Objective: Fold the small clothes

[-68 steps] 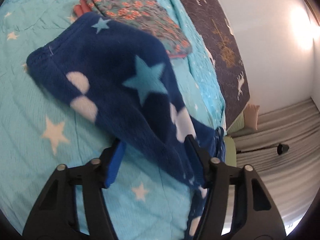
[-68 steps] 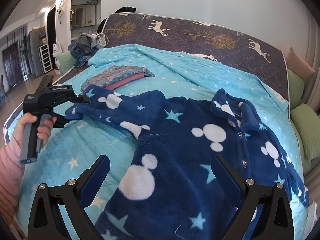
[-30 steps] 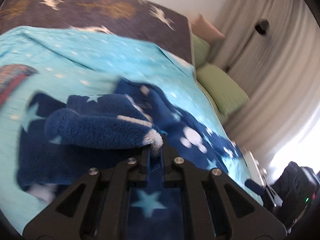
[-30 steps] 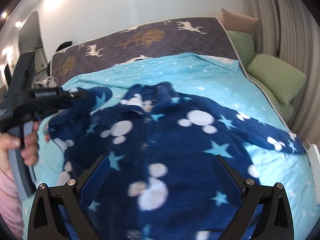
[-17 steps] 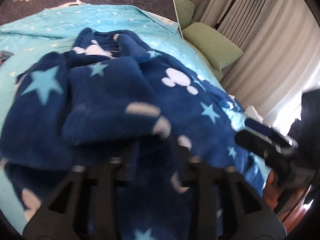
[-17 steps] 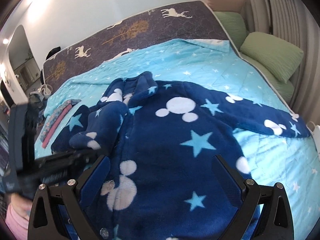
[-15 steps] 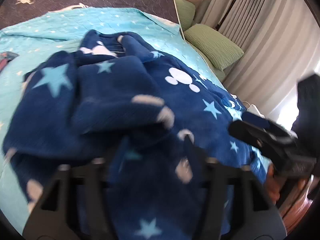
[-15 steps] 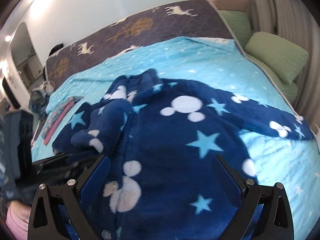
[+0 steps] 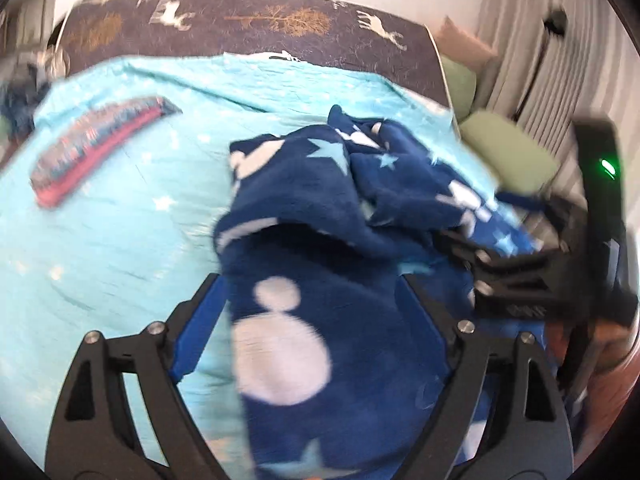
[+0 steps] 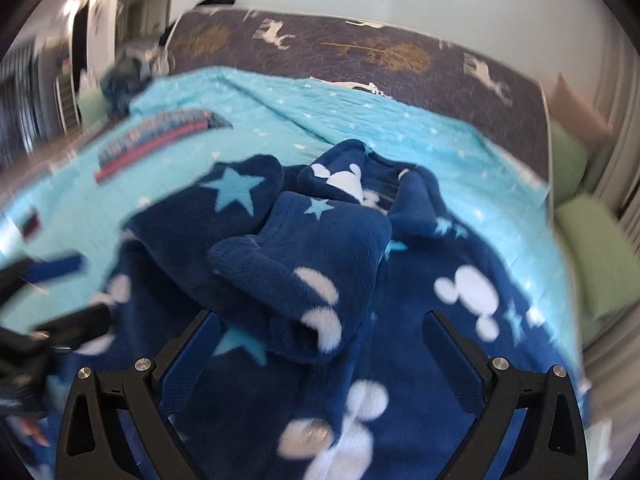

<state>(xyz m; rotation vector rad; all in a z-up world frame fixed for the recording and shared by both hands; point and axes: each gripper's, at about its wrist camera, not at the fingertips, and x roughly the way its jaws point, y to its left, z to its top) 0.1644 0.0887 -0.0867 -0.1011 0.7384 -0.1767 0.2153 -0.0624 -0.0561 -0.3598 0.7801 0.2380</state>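
Observation:
A dark blue fleece garment (image 10: 440, 320) with white mouse heads and light blue stars lies on the turquoise bedspread (image 10: 340, 120). One sleeve (image 10: 304, 272) is folded in over its body. My right gripper (image 10: 316, 340) is open and empty, low over the garment just in front of the folded sleeve. My left gripper (image 9: 312, 320) is open, its fingers either side of the garment's left edge (image 9: 280, 340) without holding it. The right gripper also shows in the left wrist view (image 9: 520, 276), at the right. Both views are blurred.
A folded floral and pink garment (image 9: 96, 148) lies on the bedspread to the left, also in the right wrist view (image 10: 160, 136). Green pillows (image 10: 596, 252) lie at the right edge. A dark headboard cover with deer (image 9: 248, 24) runs along the back. Curtains (image 9: 568, 60) hang at the right.
The left gripper carried the sleeve over the garment's body, opened and let it go. It has since moved to the garment's left edge. The right gripper has come closer to the folded sleeve.

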